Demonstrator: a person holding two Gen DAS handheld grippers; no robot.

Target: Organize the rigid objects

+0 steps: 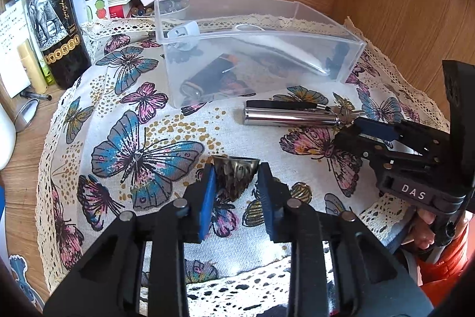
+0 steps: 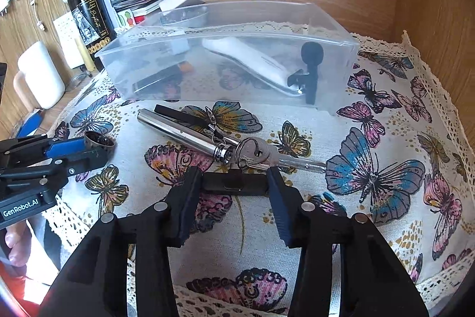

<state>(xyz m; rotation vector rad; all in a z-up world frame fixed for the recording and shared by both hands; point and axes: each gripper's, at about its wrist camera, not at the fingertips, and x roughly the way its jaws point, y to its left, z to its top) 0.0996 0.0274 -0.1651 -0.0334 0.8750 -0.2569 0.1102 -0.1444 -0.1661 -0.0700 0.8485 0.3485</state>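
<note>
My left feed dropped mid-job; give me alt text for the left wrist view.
The left gripper pinches a small metal cup on a butterfly tablecloth. Beyond lie a silver flashlight and a clear plastic bin already holding items; the right gripper reaches in from the right.

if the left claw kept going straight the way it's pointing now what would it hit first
The left claw already has the small metal cup between its pads, so that goes along with it. Beyond that its line crosses bare butterfly cloth and probably meets the front wall of the clear plastic bin, though depth is unclear.
</note>
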